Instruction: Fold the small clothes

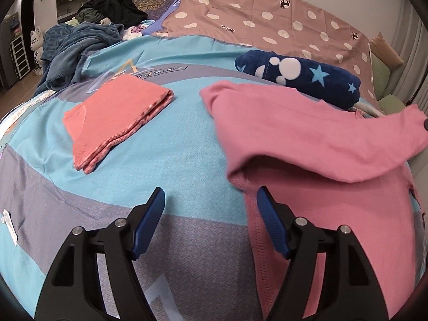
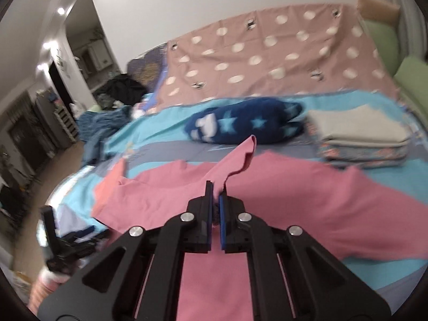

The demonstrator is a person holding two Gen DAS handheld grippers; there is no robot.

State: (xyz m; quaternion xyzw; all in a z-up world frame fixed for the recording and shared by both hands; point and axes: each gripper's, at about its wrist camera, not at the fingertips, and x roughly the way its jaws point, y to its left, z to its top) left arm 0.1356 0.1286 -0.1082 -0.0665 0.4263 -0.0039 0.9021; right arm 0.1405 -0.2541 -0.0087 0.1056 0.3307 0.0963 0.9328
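A pink garment lies spread on the bed with one part folded over itself. In the left wrist view my left gripper stands open just above the cover, its right finger over the garment's near left edge and nothing between the pads. My right gripper is shut on a raised strip of the pink garment, which stands up past the fingertips. A folded salmon garment lies to the left on the blue and grey bed cover.
A rolled navy blanket with stars lies behind the pink garment. A folded stack of cloth sits at the right. A pile of dark clothes is at the far left corner. A dotted brown sheet covers the back.
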